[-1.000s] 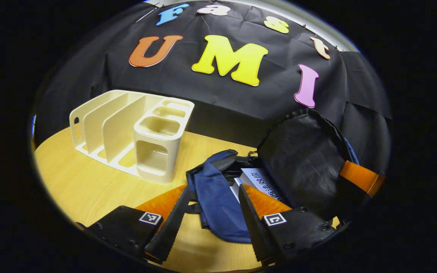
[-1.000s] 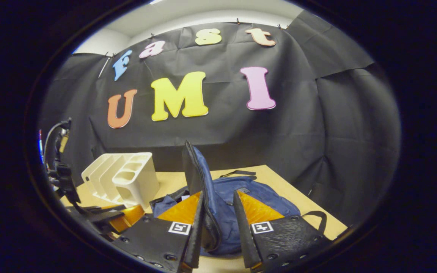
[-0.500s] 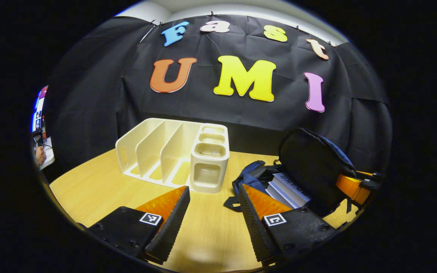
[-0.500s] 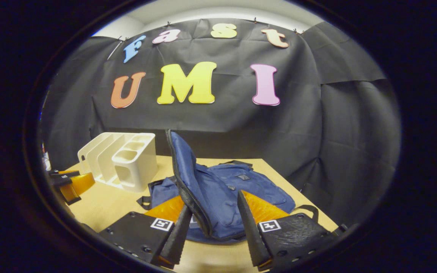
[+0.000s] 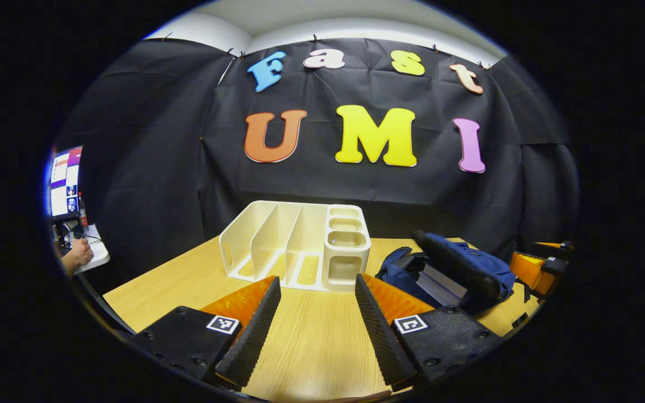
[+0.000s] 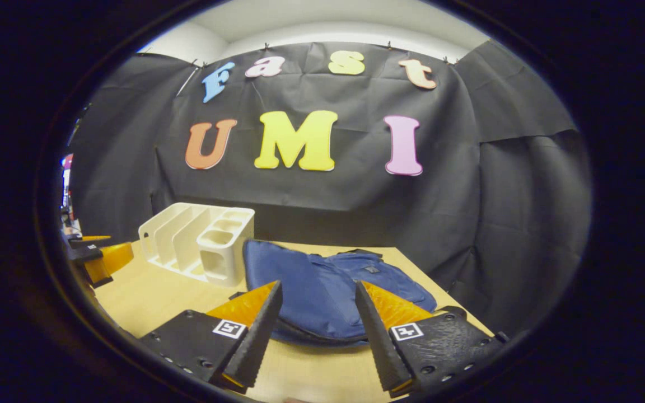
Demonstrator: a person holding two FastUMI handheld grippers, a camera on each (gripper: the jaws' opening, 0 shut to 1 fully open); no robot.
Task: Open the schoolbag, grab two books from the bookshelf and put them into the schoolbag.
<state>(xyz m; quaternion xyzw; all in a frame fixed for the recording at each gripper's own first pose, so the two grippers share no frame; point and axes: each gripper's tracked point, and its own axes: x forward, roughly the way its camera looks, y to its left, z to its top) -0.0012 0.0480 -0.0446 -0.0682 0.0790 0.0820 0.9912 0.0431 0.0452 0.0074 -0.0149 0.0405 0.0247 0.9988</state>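
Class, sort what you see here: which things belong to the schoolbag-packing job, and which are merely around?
Belonging to the job:
blue schoolbag
books inside it
white bookshelf
left gripper
right gripper

Merely around:
wooden table
monitor
person's hand

- counter [image 5: 311, 341]: pale wood grain, smooth, with a slight sheen
- bookshelf [image 5: 300, 243]: cream plastic, smooth, faintly glossy
- schoolbag [image 6: 322, 288]: blue woven cloth, matt, soft folds
- books [image 5: 440, 285] inside the bag: pale paper edges
- booth wall: black matt cloth, creased
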